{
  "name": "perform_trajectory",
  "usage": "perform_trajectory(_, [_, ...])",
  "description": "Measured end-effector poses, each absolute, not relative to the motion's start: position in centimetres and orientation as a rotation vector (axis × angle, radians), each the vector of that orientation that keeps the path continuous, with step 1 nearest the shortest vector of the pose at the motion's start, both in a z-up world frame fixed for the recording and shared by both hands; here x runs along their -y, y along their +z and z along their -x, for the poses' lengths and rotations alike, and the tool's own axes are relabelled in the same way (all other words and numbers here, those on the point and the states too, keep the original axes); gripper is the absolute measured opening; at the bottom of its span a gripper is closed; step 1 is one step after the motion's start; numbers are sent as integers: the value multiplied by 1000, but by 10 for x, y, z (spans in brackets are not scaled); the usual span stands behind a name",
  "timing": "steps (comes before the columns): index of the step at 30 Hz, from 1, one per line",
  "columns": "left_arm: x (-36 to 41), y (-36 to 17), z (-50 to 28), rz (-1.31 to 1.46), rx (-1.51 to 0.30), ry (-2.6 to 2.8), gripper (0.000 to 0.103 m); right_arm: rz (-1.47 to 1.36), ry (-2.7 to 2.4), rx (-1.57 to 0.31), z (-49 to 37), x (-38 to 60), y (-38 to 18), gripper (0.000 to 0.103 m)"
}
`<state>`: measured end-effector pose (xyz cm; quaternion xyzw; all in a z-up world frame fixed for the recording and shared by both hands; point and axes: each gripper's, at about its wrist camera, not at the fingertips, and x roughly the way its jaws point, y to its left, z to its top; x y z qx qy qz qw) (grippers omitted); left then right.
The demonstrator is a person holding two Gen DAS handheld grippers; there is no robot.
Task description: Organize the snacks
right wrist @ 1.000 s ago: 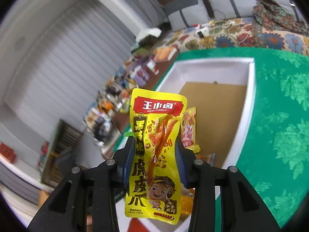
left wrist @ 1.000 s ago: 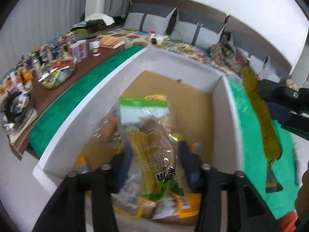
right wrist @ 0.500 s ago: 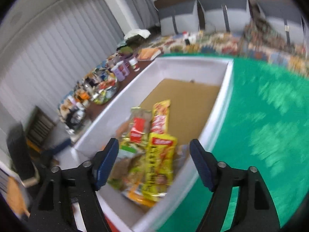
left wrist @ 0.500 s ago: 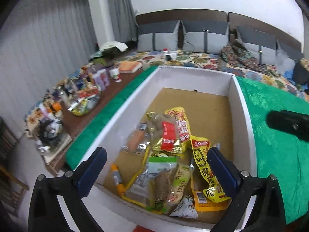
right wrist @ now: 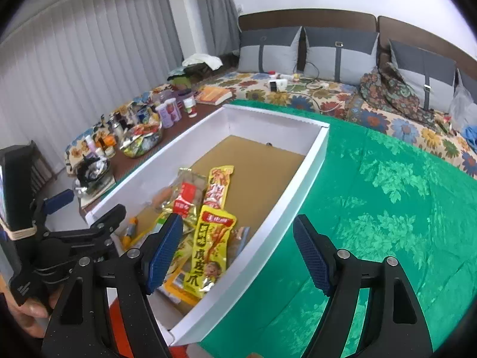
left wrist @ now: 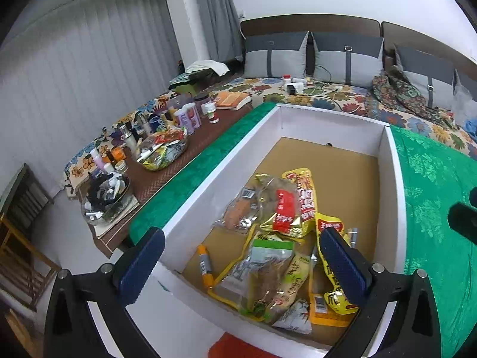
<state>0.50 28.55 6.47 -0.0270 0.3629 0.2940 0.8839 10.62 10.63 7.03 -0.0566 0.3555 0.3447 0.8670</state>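
Observation:
A white box with a brown floor holds several snack packets at its near end. A clear packet with a green top lies under my left gripper, which hangs open above the pile with nothing between its fingers. The yellow packet with a red label rests on the heap by the box's right wall. My right gripper stands open above it, holding nothing. A gold packet with a red label, a long yellow and red packet and an orange tube lie beside them.
The box sits on a green patterned cloth. To its left a brown mat carries bottles, jars and bowls of small items. A floral sofa with grey cushions runs along the back. A hand holds the left gripper's body.
Both grippers opened and let go of their packets: the green-topped packet and the yellow packet now lie in the box. Both grippers drew back from the pile.

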Motion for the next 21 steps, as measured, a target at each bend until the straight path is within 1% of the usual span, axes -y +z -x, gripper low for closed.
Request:
perform_trajectory(10, [-290,67,4,13,-780,624,103,200,720,-774,-81,-124,65,80])
perform_trajectory(16, [-294,81,17,90,-766,541,103,231,676,-785,-76,-129,70,80])
perform_trajectory(21, [-301,89,22,172,-780,447,103,203,674,-769,-73,-125,80,80])
